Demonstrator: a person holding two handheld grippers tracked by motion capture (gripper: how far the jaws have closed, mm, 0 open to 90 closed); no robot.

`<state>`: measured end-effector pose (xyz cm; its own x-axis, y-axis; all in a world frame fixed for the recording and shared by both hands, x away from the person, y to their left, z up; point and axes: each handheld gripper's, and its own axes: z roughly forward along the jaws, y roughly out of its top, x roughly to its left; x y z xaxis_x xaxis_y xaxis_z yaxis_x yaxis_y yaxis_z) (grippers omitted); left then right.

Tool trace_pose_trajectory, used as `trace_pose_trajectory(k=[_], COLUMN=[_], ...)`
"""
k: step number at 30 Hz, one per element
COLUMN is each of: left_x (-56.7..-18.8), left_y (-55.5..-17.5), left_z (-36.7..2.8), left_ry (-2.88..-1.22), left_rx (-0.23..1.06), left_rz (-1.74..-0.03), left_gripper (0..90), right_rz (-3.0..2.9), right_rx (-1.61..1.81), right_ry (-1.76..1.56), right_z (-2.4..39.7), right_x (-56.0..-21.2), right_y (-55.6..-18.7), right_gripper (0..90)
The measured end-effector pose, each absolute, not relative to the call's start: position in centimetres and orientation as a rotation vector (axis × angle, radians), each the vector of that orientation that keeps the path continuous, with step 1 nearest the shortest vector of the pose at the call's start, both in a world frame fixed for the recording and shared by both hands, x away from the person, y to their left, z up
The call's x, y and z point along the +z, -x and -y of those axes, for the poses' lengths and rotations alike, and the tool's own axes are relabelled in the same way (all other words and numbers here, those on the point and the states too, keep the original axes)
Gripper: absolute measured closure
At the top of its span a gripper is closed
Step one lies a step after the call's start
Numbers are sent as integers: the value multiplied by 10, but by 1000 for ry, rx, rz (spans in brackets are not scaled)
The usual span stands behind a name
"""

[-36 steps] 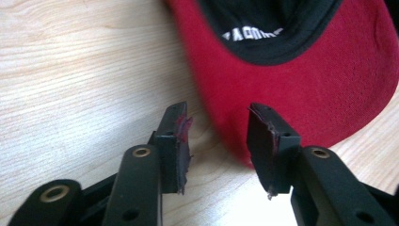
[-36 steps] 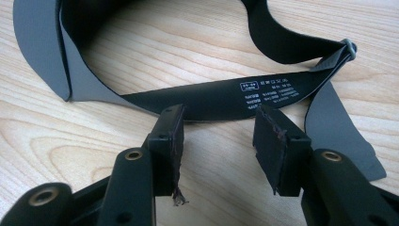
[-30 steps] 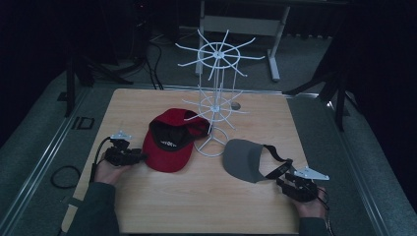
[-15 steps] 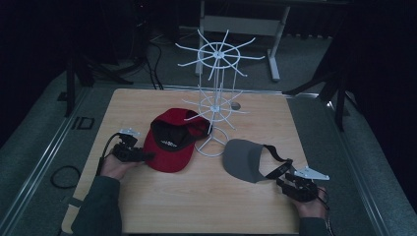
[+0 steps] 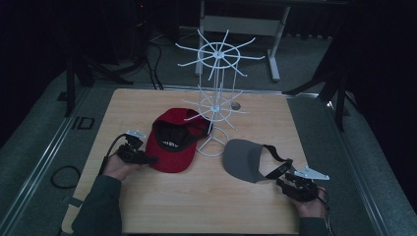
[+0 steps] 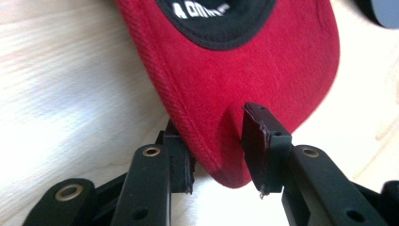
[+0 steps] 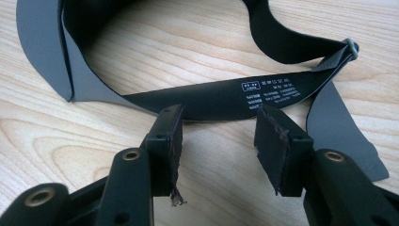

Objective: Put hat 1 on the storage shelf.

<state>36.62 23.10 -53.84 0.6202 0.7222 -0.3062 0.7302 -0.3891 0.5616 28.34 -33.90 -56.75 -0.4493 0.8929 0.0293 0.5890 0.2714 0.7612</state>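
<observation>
Left gripper [image 5: 147,159] has slid along wooden table [image 5: 206,206] to red cap [image 5: 173,147].

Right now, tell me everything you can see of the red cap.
The red cap lies upside down on the wooden table, its black lining with white lettering facing up. The fabric looks like soft, finely ribbed cloth with stitching along the brim edge. Its brim points toward the person's side, and its crown sits against the base of the white wire rack. The left claw straddles the brim edge, one jaw under it and one above; its jaws have just been closing, though a gap remains at the upper jaw.
</observation>
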Motion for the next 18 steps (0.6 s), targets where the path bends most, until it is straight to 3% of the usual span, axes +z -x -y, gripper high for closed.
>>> trace_pose_trajectory(k=[10, 18], left_x=[-546, -538], left_y=[-372, -365], left_z=[-218, -217], left_ry=[-2199, -2184], left_rx=[-108, -130], left_rz=[-1106, -1047], left_gripper=[611, 769], right_rz=[-2142, -2143], right_rx=[1015, 1015], right_ry=[-1340, -1339], right_z=[339, 339], right_x=[-567, -567], right_y=[-283, -283], right_gripper=[516, 515])
